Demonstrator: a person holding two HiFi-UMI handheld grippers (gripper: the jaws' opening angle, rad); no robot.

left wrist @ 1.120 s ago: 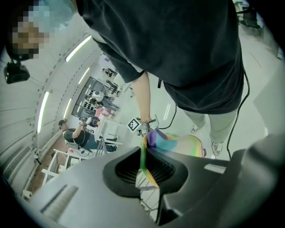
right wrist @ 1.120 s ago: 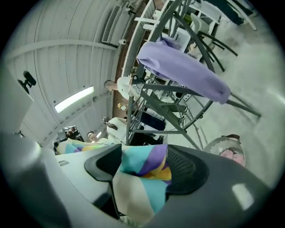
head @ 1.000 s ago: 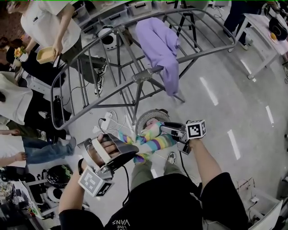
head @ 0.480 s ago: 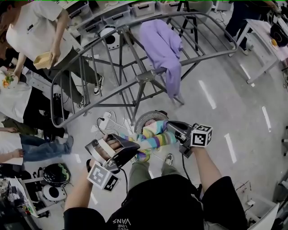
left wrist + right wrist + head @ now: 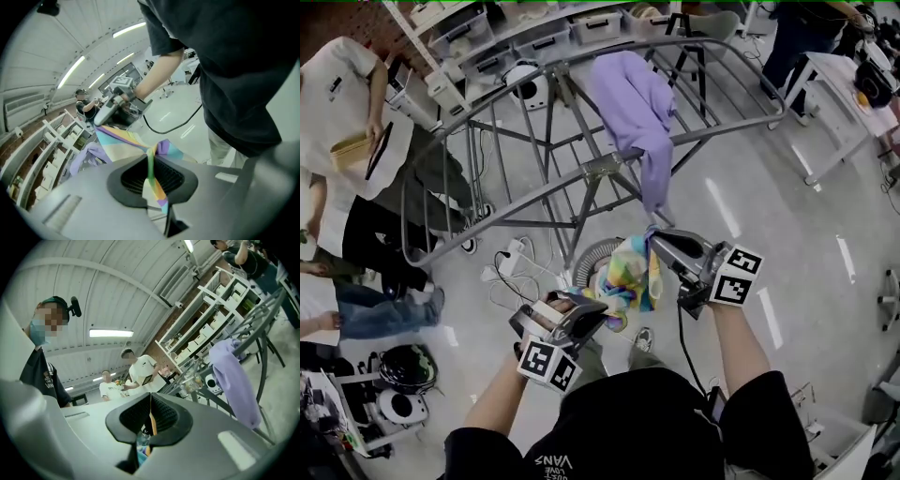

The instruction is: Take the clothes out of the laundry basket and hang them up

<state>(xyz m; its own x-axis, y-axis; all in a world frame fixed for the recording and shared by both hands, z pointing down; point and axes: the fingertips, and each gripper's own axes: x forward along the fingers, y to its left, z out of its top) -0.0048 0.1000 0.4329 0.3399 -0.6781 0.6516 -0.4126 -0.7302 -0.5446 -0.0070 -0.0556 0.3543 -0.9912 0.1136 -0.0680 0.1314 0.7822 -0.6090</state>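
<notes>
Just in front of the drying rack [image 5: 602,169], the left gripper [image 5: 596,313] and the right gripper [image 5: 656,238] are each clamped on the striped cloth [image 5: 634,277]. It is stretched between them above the laundry basket [image 5: 586,255]. A purple garment [image 5: 639,103] hangs over the rack.

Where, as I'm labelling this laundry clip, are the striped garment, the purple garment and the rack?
striped garment [image 5: 634,274]: head view, middle of the hanging cloth.
purple garment [image 5: 636,98]: head view, its upper, draped part.
rack [image 5: 602,170]: head view, central joint of its frame.
</notes>
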